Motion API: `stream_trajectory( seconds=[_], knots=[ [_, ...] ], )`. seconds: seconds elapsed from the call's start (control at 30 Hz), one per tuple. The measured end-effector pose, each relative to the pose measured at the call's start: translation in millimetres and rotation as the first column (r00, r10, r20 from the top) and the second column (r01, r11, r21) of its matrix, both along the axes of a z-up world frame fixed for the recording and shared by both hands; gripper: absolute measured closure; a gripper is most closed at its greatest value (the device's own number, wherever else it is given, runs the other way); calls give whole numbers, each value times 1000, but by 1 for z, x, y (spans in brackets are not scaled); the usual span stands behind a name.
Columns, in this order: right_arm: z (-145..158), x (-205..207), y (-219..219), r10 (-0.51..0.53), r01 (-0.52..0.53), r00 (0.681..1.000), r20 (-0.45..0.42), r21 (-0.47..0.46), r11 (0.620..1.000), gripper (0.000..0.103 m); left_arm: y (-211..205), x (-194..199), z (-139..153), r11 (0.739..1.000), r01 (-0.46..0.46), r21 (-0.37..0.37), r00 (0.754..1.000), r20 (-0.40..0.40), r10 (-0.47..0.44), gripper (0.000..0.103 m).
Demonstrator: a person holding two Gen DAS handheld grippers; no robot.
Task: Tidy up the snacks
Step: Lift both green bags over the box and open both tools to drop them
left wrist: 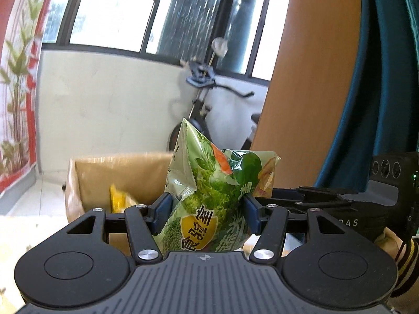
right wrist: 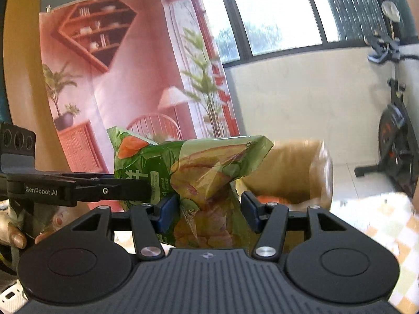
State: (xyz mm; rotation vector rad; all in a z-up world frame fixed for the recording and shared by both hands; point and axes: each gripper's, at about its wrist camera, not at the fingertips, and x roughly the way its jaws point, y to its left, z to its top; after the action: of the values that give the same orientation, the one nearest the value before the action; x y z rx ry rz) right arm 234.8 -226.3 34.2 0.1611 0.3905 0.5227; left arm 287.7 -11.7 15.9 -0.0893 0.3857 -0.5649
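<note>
Snack bag hanging between two grippers, above the cardboard box.

Left gripper is pinching the green bag's lower half, both blue pads pressing its sides; the bag's bottom is dropping out of sight behind the gripper body. Right gripper is sitting half-open around the same bag, its left pad touching the film, its right pad seemingly apart, so whether it is gripping cannot be told. Beyond, the box is blurring, something yellow inside hard to identify. Farther off, an exercise bike is standing, cut by the frame edge.
</note>
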Motion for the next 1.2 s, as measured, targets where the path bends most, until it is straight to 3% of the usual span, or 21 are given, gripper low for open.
stream_trajectory(
  seconds=[0.13, 0.27, 0.57, 0.7, 1.0, 1.13, 1.2],
  knots=[
    [17, 11, -3, -10, 10, 999, 53, 2, 1000, 46, -2, 19, 9, 1000, 18, -10, 1000, 9, -18, 41],
    [22, 34, -5, -21, 26, 995, 94, -54, 998, 46, -10, 61, 10, 999, 33, -8, 998, -44, -33, 41],
    [9, 113, -10, -35, 48, 995, 90, -140, 989, 47, -33, 139, 1, 996, 10, 84, 994, -105, -2, 41],
    [0, 144, -13, -54, 62, 997, 59, -148, 987, 47, -32, 170, -7, 996, -5, 85, 987, -159, 18, 41],
    [-20, 184, -21, -72, 68, 997, -27, -144, 987, 49, -45, 191, -24, 988, -36, 153, 980, -187, 65, 41],
    [-24, 191, -23, -100, 92, 994, -51, -144, 985, 48, -52, 197, -27, 964, -119, 240, 971, -177, 163, 35],
    [-23, 189, -24, -107, 99, 993, -44, -153, 983, 48, -50, 198, -25, 958, -149, 245, 966, -172, 194, 32]
  ],
)
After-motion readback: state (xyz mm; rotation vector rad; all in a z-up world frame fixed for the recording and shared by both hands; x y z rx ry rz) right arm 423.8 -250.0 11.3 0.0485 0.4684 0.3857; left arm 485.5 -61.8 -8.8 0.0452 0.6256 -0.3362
